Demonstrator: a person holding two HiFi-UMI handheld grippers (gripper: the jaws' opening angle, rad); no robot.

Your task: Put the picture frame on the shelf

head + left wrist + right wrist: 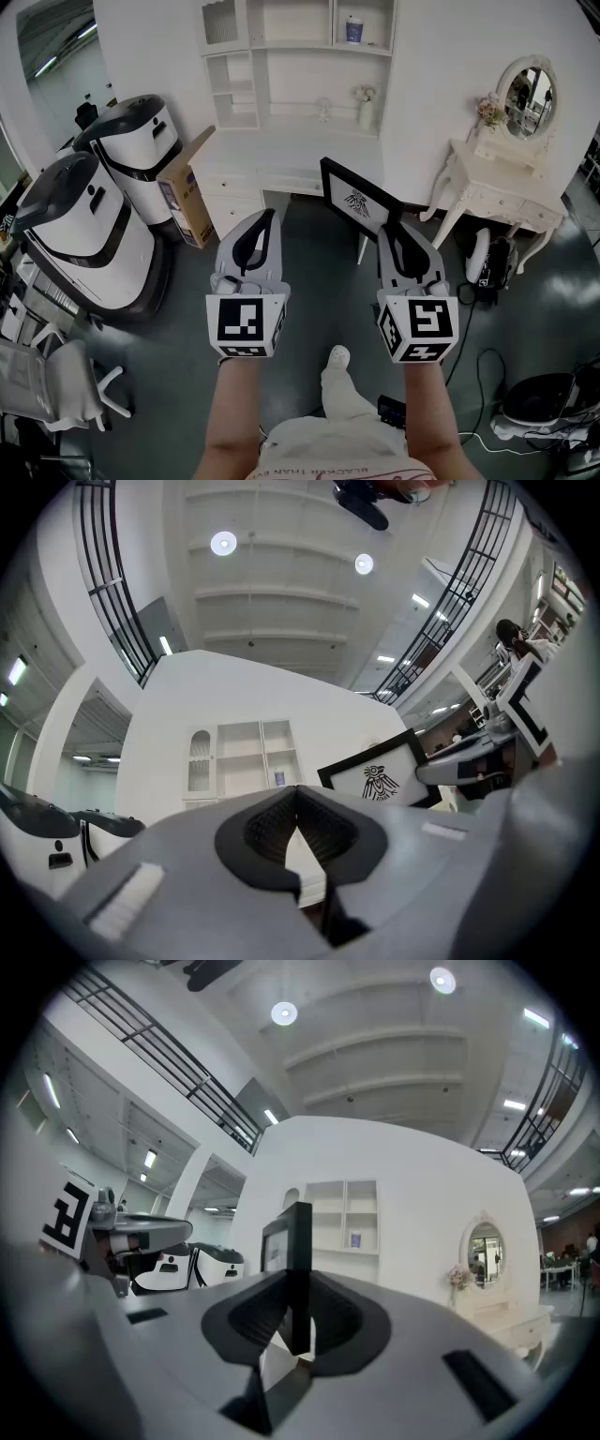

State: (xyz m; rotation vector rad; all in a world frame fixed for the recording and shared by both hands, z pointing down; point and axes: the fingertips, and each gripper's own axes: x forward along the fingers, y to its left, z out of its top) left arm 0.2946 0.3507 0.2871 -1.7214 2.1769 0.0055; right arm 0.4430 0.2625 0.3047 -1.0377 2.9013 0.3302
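The picture frame (360, 200) is up in the air, pinched by its edge in the right tongs (397, 231). It's out in front of the white worktop (281, 150) and well short of the shelf (309, 49) above it. Those tongs are clamped down narrow on the frame's thin black edge, and nothing else touches it. I'd say the step here is the carry: hold the frame upright, don't loosen the pinch, and aim for an empty cubby, not the one with the small container (354, 29). The left tongs (266, 221) are closed tight on nothing, hanging alongside.
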